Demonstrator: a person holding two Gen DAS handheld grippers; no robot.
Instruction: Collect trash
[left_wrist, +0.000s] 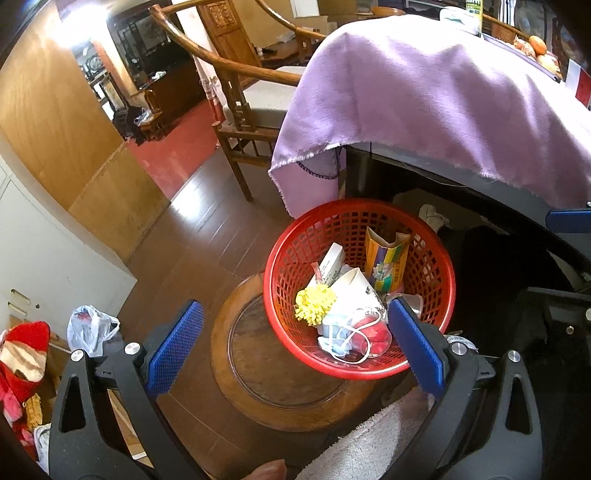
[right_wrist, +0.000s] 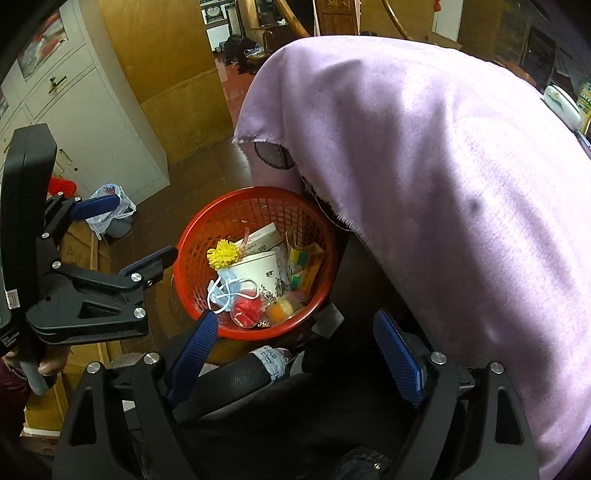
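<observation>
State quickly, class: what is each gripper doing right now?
Left gripper: open, holding nothing, over the red basket.
Right gripper: open, holding nothing.

I am in a lived-in home, by the look of the table (left_wrist: 388, 155) draped in a purple cloth (left_wrist: 424, 92): a carved wooden armchair (left_wrist: 236, 110) stands beside it, a red trash basket (left_wrist: 436, 258) sits on a round wooden stool (left_wrist: 258, 369) at its edge, and white cabinets (right_wrist: 92, 122) line the wall beyond.
</observation>
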